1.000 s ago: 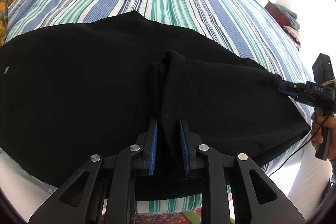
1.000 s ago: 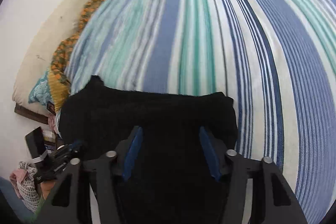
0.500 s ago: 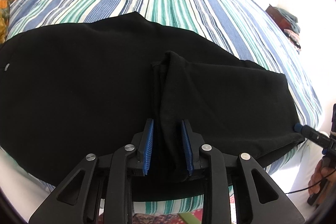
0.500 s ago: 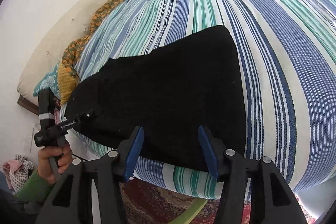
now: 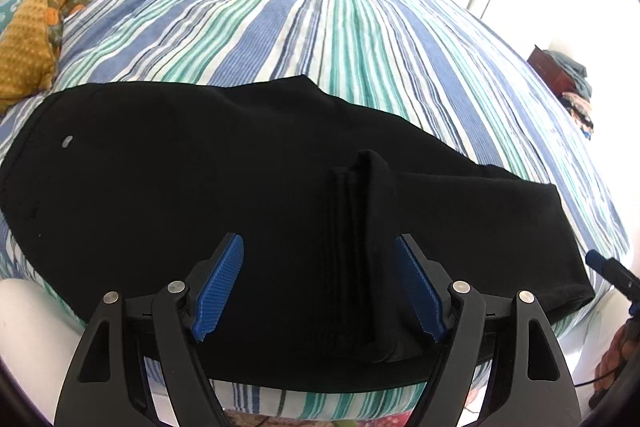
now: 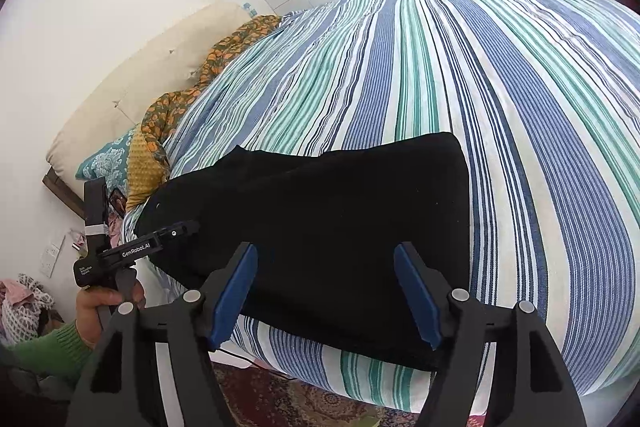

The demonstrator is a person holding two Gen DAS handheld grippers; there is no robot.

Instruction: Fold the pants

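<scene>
The black pants are laid across the near edge of the bed, on its striped sheet, already doubled lengthwise into one long dark band. A raised ridge of cloth, a bunched pleat standing up from the pants, is seen between the blue pads of the left gripper. The jaws of that gripper are opening, and the pads are clear of the ridge on both sides, so the cloth is judged released rather than held. The right gripper is poised over the near end of the pants by the bed's edge; its jaws are opening too, and nothing is pinched between them, the fabric lying flat below. In the right wrist view the left gripper is seen held by a hand with a green sleeve, at the far end of the pants.

The step in hand is judged to be a let-go after a fold or a smoothing pull, with both ends of the pants set down on the bed. The next move probably calls for the standing ridge to be flattened, then for one end of the pants to be gripped afresh through all layers and carried over the other end, the edges being kept aligned on the bed.
</scene>
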